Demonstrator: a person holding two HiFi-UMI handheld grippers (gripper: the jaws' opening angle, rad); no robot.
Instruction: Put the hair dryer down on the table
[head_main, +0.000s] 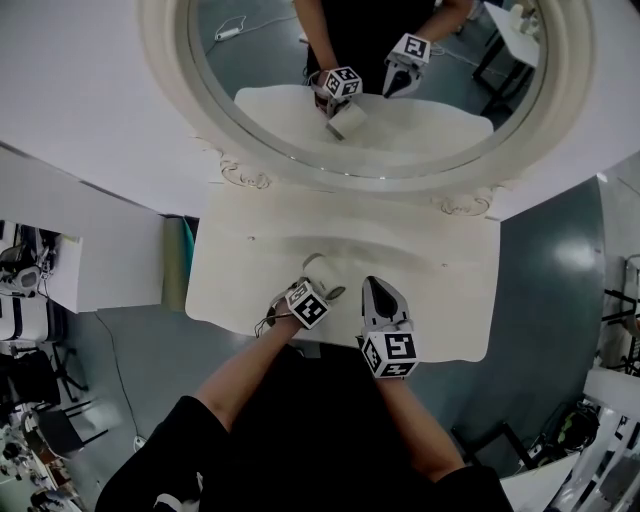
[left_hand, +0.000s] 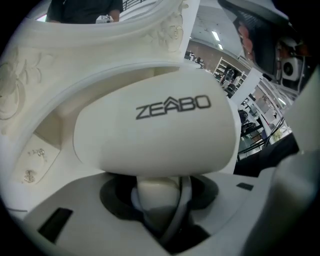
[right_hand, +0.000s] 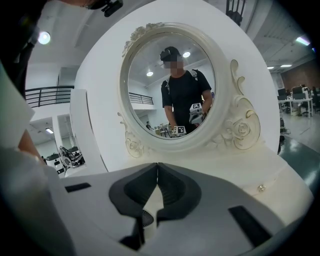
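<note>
Left gripper (left_hand: 157, 200) jaws part-open, clamped on rounded handle of glossy white hair dryer (left_hand: 155, 145); ZEABO lettering (left_hand: 173, 106) legible in left gripper view only. Right gripper (right_hand: 156, 175) jaws closed, empty

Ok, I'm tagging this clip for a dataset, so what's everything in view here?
hair dryer: one, white, at the table's front, in the left gripper
cord: one, grey, along the hair dryer's handle
table: one, cream-white, below the mirror
mirror: one, oval, white ornate frame, behind the table
left gripper: one, white and grey, shut on the hair dryer's handle
right gripper: one, white and grey, shut, empty, facing the mirror
person: one, black shirt, at the table's front, also reflected in the mirror
</note>
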